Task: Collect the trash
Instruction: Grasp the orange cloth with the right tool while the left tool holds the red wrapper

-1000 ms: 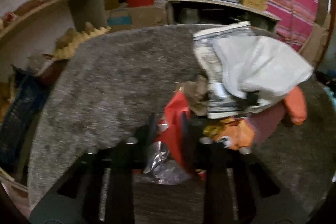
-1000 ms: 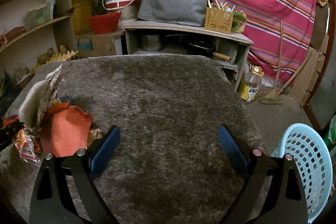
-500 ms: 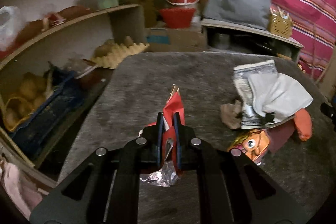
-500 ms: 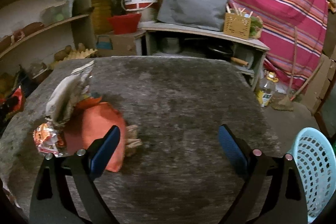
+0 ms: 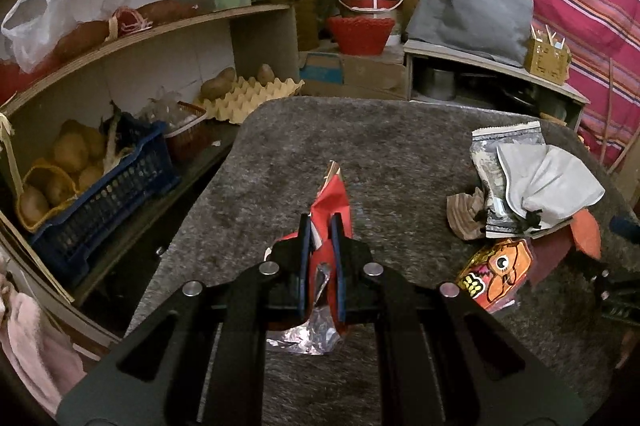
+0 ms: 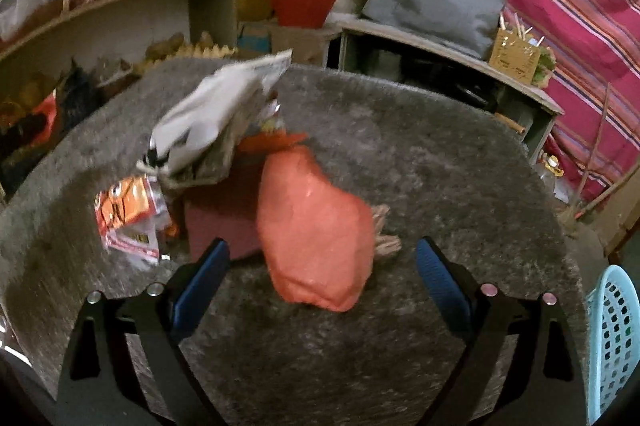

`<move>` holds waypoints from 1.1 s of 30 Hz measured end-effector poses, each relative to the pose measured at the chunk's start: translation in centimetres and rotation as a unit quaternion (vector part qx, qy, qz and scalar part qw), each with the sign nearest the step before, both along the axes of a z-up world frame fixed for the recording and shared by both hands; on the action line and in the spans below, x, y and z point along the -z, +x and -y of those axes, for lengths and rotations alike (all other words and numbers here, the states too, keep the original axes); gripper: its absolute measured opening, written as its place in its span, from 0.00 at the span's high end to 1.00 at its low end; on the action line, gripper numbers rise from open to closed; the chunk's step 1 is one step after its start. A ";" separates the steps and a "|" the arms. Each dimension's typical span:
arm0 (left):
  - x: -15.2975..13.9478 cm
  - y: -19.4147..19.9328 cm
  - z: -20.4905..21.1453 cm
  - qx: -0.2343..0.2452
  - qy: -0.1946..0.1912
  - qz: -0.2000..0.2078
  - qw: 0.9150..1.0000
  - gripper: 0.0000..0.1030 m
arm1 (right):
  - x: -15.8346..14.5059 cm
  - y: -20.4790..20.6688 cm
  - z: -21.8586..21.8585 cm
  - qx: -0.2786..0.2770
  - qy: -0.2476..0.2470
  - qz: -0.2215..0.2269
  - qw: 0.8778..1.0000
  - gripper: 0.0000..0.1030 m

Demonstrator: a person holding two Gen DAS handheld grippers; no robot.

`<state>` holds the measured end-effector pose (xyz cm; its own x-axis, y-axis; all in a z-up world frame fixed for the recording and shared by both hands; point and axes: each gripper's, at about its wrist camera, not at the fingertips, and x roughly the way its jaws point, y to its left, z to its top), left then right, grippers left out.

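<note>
left gripper point(image 5: 320, 226) pinches the red wrapper point(image 5: 334, 202) clear of the grey mat point(image 5: 400, 146), ready to bin, while right gripper point(image 6: 320, 266) gapes empty, framing the orange bag point(image 6: 316, 238), basket point(image 6: 614, 338) at its right.

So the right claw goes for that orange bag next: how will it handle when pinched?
The orange bag looks thin, crumpled plastic, so probably floppy and light. Its glossy skin may slip, and it could drag the brown scrap beside it.

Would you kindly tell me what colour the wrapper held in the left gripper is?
Red, with a silver foil lining; the wrapper shows best in the left wrist view.
</note>
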<state>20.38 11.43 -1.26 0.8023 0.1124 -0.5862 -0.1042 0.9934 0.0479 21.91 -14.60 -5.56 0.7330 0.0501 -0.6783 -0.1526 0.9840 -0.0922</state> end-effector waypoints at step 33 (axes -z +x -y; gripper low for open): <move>-0.4 -0.1 1.3 0.005 0.010 0.009 1.000 0.92 | -3.2 -0.4 6.9 0.031 0.077 0.045 0.996 0.90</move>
<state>20.24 10.16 -0.86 0.8144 0.1152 -0.5688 -0.0949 0.9933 0.0654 21.48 -21.52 -2.35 0.7955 0.1014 -0.5974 -0.0896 0.9947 0.0495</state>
